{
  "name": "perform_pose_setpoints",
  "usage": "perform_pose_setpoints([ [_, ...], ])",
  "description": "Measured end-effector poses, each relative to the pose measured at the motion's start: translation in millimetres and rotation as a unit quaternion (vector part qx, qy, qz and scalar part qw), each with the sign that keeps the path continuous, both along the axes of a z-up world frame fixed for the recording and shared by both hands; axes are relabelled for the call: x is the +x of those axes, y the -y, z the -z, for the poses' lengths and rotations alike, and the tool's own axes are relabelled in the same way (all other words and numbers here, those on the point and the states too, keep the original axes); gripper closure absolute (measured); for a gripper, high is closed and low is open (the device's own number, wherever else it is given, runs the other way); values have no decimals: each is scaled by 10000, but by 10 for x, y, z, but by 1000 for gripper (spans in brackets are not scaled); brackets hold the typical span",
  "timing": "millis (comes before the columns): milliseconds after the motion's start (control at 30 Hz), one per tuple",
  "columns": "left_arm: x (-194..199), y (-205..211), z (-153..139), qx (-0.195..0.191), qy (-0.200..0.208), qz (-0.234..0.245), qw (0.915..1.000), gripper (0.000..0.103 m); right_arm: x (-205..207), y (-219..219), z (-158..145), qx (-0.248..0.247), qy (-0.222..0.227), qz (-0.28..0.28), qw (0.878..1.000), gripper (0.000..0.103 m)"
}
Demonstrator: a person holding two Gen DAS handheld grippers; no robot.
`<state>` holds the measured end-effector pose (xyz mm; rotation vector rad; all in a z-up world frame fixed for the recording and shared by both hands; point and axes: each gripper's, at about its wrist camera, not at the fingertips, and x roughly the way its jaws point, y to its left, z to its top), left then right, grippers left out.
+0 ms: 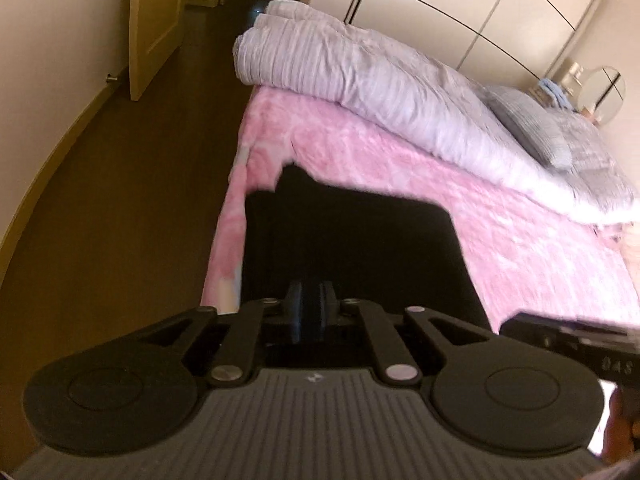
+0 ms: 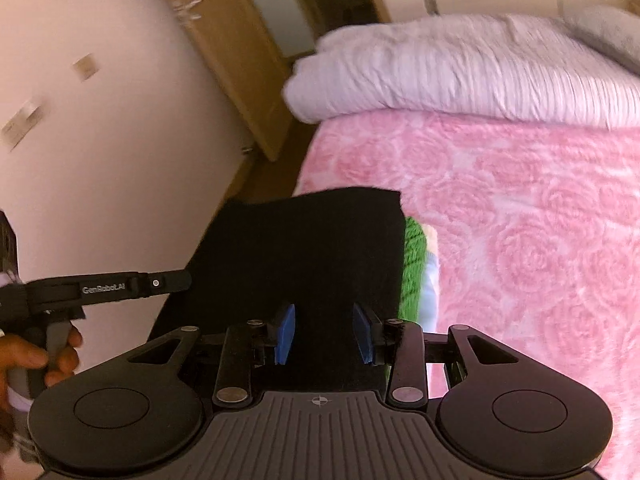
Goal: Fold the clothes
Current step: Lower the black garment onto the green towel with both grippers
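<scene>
One black garment (image 1: pixel 352 248), flat and squared, on pink blanket (image 1: pixel 400 164); left gripper (image 1: pixel 311 300) clamped on its 6 o'clock edge, right gripper (image 2: pixel 325 334) spread apart.

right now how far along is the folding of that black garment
Early to midway, by the look of it. The black garment forms a rough rectangle at the edge of the pink blanket, so some folding may be done. In hand: the left claw looks shut, seemingly on its near edge; the right claw is open over it. Left: finishing the folds. No folded pile shows.
</scene>
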<state>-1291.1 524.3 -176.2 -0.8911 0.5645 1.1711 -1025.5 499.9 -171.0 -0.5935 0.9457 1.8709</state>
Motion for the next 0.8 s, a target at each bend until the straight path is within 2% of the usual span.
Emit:
perform_pose_setpoints([
  [100,77,324,11,-109,-153,89,9998,99,-87,212,-40,52,316,-422,9986,66],
  [167,125,475,65,-151,-309,126,9993,98,-195,275,42,-8,552,-578,9968,66],
  [367,175,472,283,-286,-642,48,9975,102,-553,421,334,61,1517,-808,9851,66],
  [467,281,525,287,-136,-936,120,9954,103,-635,519,389,250,1792,-872,9796,64],
  [567,331,573,187,-143,-1103,51,9938,103,-584,566,354,295,1676,-761,9825,64],
  [633,324,631,51,-132,-1127,-20,9935,99,-464,607,239,293,1347,-581,9887,63],
  [700,342,735,-129,-82,-1181,-111,9929,84,-326,667,109,274,932,-379,9946,63],
  [800,401,945,-407,122,-1315,-166,9911,77,-203,829,-116,551,794,-219,9951,60],
])
